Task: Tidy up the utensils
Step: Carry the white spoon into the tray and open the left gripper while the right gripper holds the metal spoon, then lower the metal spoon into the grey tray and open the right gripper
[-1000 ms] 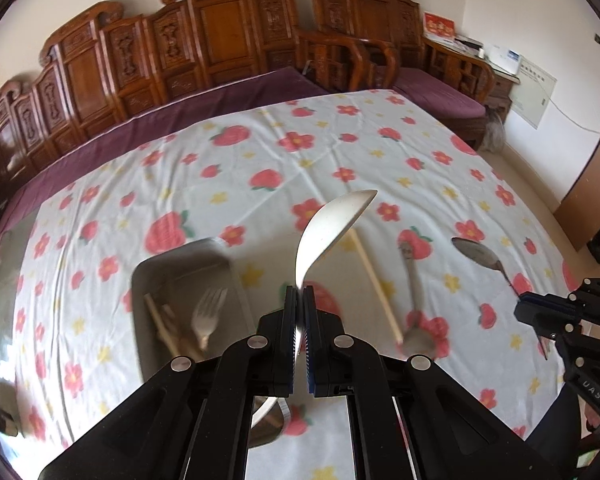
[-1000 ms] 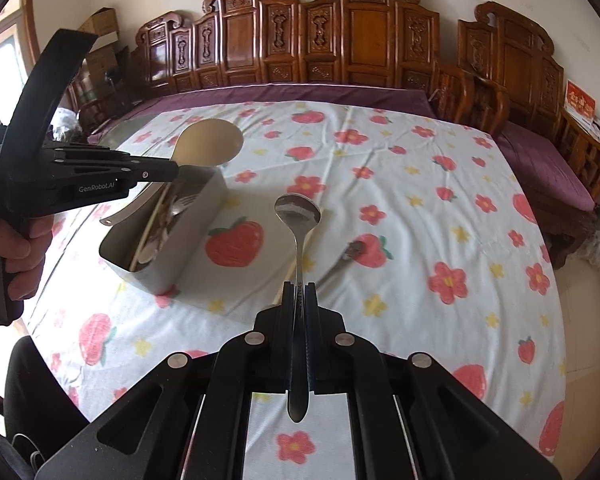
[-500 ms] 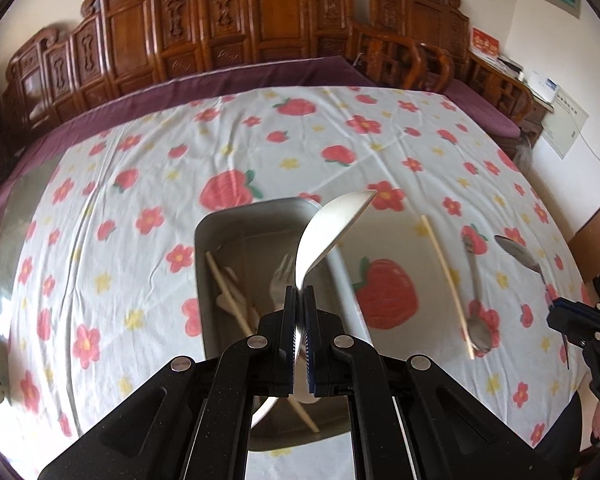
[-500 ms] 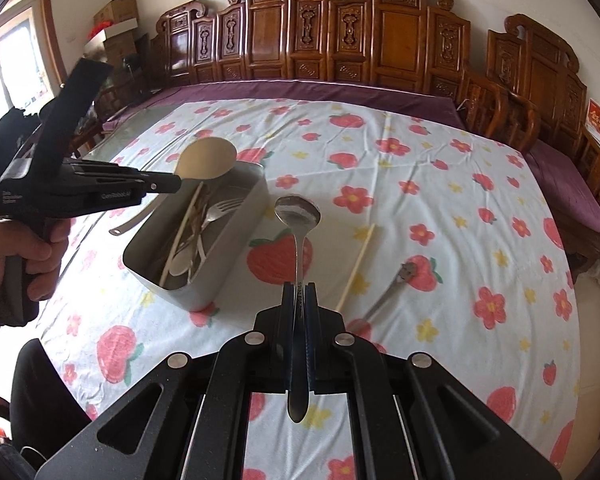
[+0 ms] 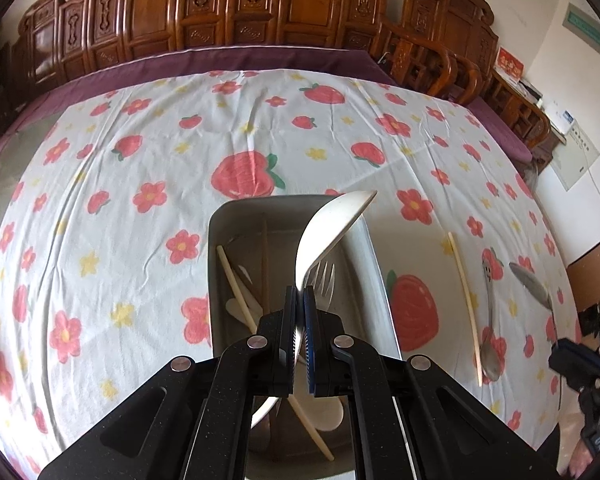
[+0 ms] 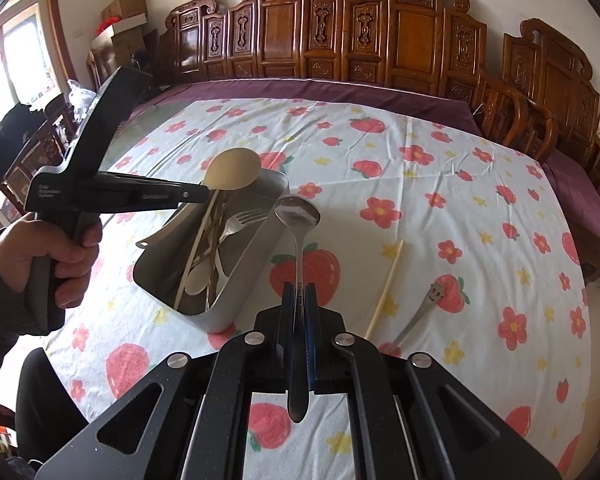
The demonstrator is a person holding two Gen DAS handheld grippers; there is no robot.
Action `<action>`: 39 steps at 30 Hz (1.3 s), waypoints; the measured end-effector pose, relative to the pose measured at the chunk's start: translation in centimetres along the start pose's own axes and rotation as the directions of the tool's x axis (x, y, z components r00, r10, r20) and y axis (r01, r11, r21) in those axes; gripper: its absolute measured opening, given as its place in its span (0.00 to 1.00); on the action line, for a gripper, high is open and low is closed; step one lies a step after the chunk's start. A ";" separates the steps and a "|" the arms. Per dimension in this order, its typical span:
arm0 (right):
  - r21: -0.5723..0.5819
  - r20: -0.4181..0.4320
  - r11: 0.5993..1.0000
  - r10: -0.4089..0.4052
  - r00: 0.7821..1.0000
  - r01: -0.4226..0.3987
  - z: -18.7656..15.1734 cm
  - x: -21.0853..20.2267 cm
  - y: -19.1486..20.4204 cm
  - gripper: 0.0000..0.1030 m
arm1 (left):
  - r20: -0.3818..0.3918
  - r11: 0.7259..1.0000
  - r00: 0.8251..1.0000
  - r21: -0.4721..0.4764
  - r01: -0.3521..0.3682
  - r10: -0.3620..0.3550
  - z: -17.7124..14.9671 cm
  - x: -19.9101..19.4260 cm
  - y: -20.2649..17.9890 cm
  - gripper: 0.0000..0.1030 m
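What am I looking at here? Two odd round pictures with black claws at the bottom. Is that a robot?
No robot: a person holds a two-finger gripper in each hand, and each carries a wide-angle camera looking along its fingers. One picture is from the left gripper, shut on a pale spoon above a metal tray of utensils. The other is from the right gripper, shut on a steel spoon; there you also see the left hand holding its tool. On the flowered tablecloth, outside the tray, lie a chopstick and another spoon.
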State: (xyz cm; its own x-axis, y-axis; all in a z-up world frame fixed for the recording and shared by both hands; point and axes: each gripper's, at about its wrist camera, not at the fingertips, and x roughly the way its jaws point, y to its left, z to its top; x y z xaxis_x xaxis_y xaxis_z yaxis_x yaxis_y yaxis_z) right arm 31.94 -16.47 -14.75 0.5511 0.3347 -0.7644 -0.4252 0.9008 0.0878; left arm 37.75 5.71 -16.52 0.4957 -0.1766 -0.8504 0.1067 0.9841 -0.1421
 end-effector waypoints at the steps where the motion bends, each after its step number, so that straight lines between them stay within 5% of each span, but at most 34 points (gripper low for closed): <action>1: 0.000 0.000 1.000 0.002 1.000 -0.002 0.1 0.1 0.1 0.06 | 0.000 1.000 1.000 -0.003 0.001 -0.001 0.1 0.1 0.0 0.03; 12: 0.000 -0.005 1.000 0.013 1.000 -0.013 0.6 1.1 0.5 0.06 | -0.002 0.999 1.000 -0.035 0.011 -0.011 0.7 0.3 0.3 0.03; 23: -0.002 0.001 0.998 0.070 0.998 -0.070 2.2 3.0 3.0 0.06 | 0.058 0.999 0.998 -0.020 -0.030 0.031 -1.1 -3.5 2.9 0.03; 39: 0.006 -0.071 0.992 0.129 0.989 -0.129 5.8 10.3 7.5 0.06 | 0.106 0.995 0.990 -0.023 -0.093 0.095 -4.1 -7.0 7.7 0.03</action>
State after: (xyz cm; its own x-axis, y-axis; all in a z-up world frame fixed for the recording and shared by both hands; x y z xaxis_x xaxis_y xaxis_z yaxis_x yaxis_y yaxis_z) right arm 38.63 -4.65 -18.26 0.4392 0.4273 -0.7903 -0.4880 0.8520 0.1895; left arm 31.60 14.58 -13.72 0.5924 -0.0835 -0.8013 0.0405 0.9964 -0.0738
